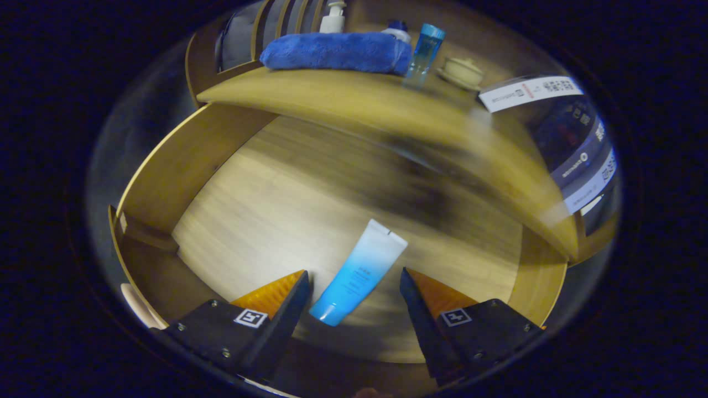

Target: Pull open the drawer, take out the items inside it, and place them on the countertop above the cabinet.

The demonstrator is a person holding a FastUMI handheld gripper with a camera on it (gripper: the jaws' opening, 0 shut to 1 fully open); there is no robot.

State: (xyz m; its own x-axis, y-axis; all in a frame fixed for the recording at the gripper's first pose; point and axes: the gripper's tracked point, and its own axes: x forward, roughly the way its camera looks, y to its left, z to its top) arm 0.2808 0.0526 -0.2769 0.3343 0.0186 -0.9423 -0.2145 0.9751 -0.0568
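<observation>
Wide-spread fingers [354, 279] flank the blue tube [359, 272] lying on the open drawer's floor [276, 210], untouched.

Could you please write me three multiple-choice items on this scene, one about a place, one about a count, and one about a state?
1. Where does the tube lie?
A. On the countertop beside the towel
B. On the drawer floor, between the claw's fingers
C. Inside the cup

2. How many tubes lie in the drawer?
A. One
B. Two
C. Three

3. What state is the claw in?
A. Shut on the tube
B. Shut on nothing
C. Open, fingers apart on either side of the tube

Answers:
1 B, the tube rests on the drawer's wooden floor between the fingers.
2 A, a single tube shows on the drawer floor.
3 C, a gap shows between each finger and the tube.
</observation>
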